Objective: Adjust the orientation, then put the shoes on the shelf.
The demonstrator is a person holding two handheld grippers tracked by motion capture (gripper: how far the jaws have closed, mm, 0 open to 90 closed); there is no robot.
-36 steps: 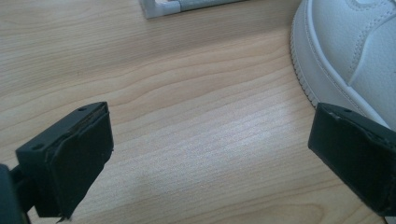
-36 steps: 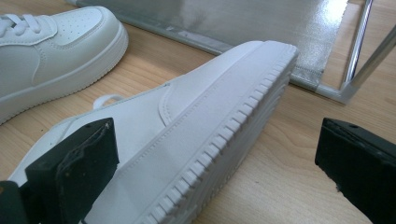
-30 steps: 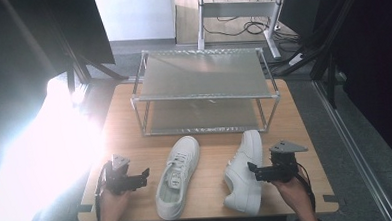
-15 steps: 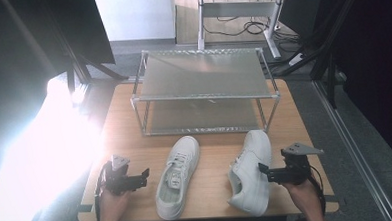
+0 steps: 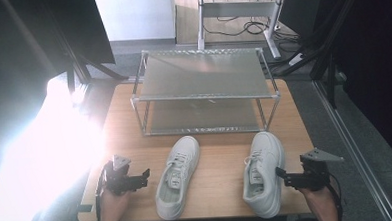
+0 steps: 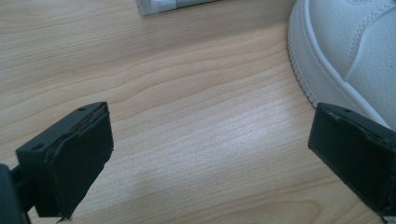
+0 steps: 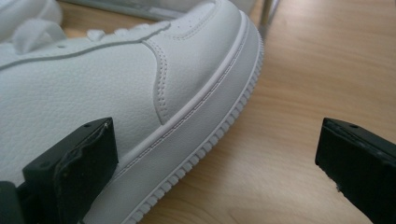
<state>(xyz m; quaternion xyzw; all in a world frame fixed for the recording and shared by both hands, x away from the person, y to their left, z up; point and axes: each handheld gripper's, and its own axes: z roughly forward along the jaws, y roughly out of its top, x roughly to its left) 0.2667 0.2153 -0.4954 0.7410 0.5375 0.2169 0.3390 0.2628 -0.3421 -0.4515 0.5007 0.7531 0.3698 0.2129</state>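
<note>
R gripper [image 5: 282, 175] sits at abt 4 o'clock on the table [image 5: 221, 164], jaws spread wide w/ nothing between them, tips just beside the outer side of the right shoe [image 5: 263, 172]. In the right gripper view I see one jaw lying over the shoe's leather side wall, the other well off over bare wood, so the shoe is not clamped. L gripper [image 5: 144, 174] is at abt 8 o'clock, also apart and empty, pointing toward the left shoe [image 5: 177, 176] but w/ a gap of bare wood between; the left gripper view shows that shoe's toe edge [image 6: 345, 51] up at 1 o'clock of the frame.

Both shoes stand upright on their soles near the front edge, toes aimed at 12 o'clock, well apart from each other. The left one leans a bit toward 1 o'clock, the right one is nearly straight.

Handling, my guess: light sneakers, smooth white leather that looks slick, upper soft enough to dent if squeezed, ribbed rubber sole stiffer and grippier. I'd take the right shoe by the heel collar or across the sole edge and side wall, not the toe cap, which could slip out. A one-sided hold may let it swing nose-down.

Farther back, at 12 o'clock, the two-tier metal rack [image 5: 202, 75] stands w/ both shelves bare, just beyond the toes.
</note>
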